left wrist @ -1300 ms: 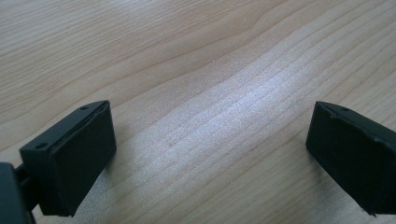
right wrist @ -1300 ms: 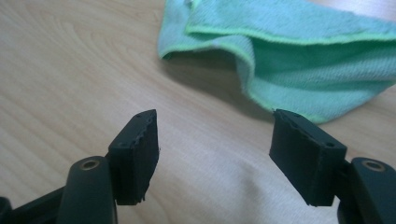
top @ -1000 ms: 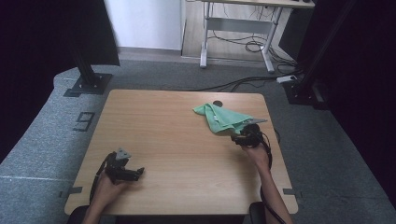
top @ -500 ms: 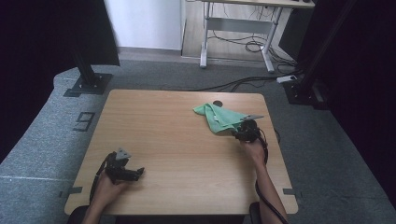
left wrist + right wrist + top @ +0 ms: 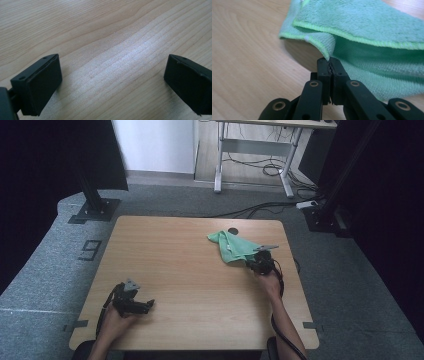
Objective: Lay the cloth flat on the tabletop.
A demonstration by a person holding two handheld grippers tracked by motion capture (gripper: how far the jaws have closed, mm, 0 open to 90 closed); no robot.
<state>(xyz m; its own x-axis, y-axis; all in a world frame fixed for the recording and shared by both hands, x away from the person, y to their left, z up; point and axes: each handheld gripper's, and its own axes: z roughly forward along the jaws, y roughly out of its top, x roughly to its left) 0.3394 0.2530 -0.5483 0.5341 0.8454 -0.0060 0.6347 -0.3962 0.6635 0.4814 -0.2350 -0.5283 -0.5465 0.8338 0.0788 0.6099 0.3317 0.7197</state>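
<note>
A crumpled green cloth (image 5: 231, 246) lies at the back right of the wooden table (image 5: 190, 270). My right gripper (image 5: 249, 262) is at the cloth's near right corner. Its jaws have just been closing and now pinch the hemmed edge of the green cloth (image 5: 367, 30), which rises in a fold from the right gripper (image 5: 329, 61). My left gripper (image 5: 149, 305) rests low over the table's front left corner, far from the cloth. In the left gripper view the left gripper (image 5: 112, 80) stands wide open over bare wood, with nothing between its fingers.
A small dark round hole (image 5: 232, 230) sits in the tabletop just behind the cloth. A cable (image 5: 280, 285) trails back from the right gripper along the forearm. Black stand bases (image 5: 92, 210) and a desk frame (image 5: 255, 165) stand on the floor beyond the table.
The right gripper edged slightly towards the cloth and its jaws went from open to shut on the cloth's edge. The left gripper stayed put.
</note>
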